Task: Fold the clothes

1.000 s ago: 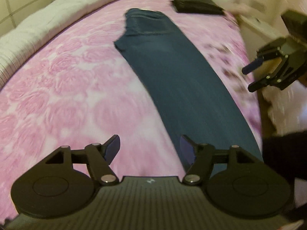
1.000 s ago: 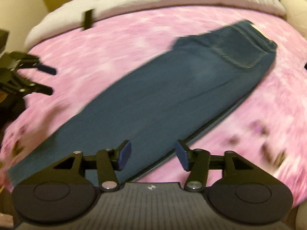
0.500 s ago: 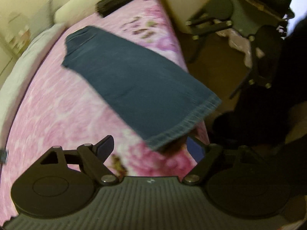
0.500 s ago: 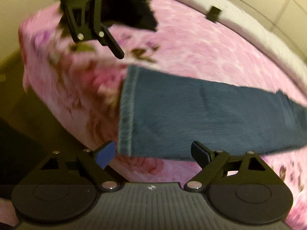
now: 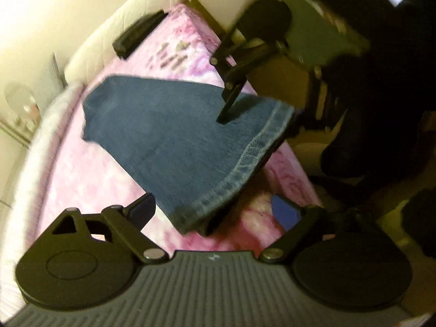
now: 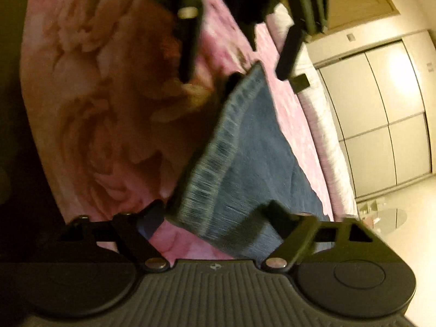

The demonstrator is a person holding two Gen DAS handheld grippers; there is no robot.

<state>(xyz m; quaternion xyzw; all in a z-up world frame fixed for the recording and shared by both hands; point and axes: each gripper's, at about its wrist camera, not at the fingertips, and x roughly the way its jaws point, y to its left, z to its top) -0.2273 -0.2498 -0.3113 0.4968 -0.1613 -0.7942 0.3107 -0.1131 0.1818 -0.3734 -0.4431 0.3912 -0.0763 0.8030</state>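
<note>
Dark blue jeans (image 5: pixel 169 133), folded lengthwise, lie on the pink floral bedspread (image 5: pixel 81 179) with the stitched hem (image 5: pixel 245 160) at the bed's edge. My left gripper (image 5: pixel 215 212) is open, and the near hem corner lies between its fingers. My right gripper (image 5: pixel 231 100) shows above the far hem corner in the left wrist view. In the right wrist view the hem (image 6: pixel 218 160) runs up from my open right gripper (image 6: pixel 215 218), with denim between its fingers. The left gripper (image 6: pixel 237 54) hangs open over the other corner.
A black flat object (image 5: pixel 136 36) lies near the white pillow (image 5: pixel 109 30) at the bed's head. A white blanket (image 5: pixel 32 152) lines the far side. A person's dark clothing (image 5: pixel 381 95) and pale furniture (image 5: pixel 231 0) stand beside the bed. Wardrobe doors (image 6: pixel 381 114) stand beyond.
Both grippers have travelled from the jeans' middle down to the hem at the bed's edge. Each now straddles a hem corner, still open.
</note>
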